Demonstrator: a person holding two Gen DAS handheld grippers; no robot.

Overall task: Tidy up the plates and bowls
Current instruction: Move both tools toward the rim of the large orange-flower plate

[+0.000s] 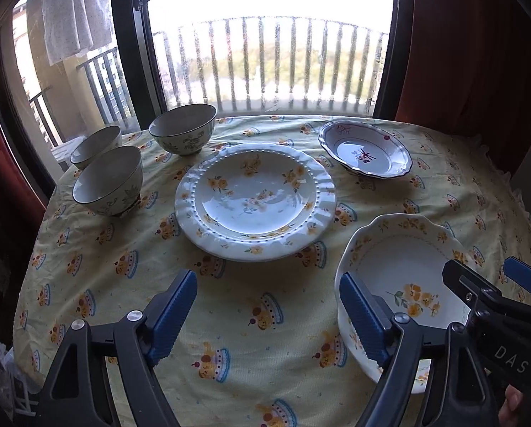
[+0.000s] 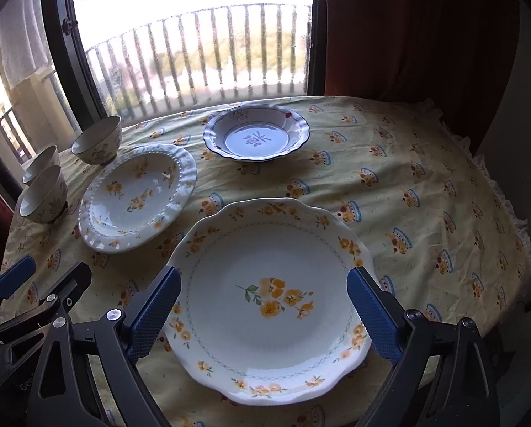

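Your right gripper (image 2: pixel 261 315) stood wide open over the scalloped plate (image 2: pixel 269 299) at lower centre, gripping nothing. Your left gripper (image 1: pixel 269 316) also gaped empty above the tablecloth (image 1: pixel 229 302) — three bowls (image 1: pixel 109 179) sat at upper left.

I read "DAS" in white on the right hand-held gripper (image 1: pixel 507 281), near right. A red character sits in the far plate (image 2: pixel 256 138).

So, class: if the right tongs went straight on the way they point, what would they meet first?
Probably the scalloped plate with yellow flowers, which lies between the open right tongs; depth is uncertain.
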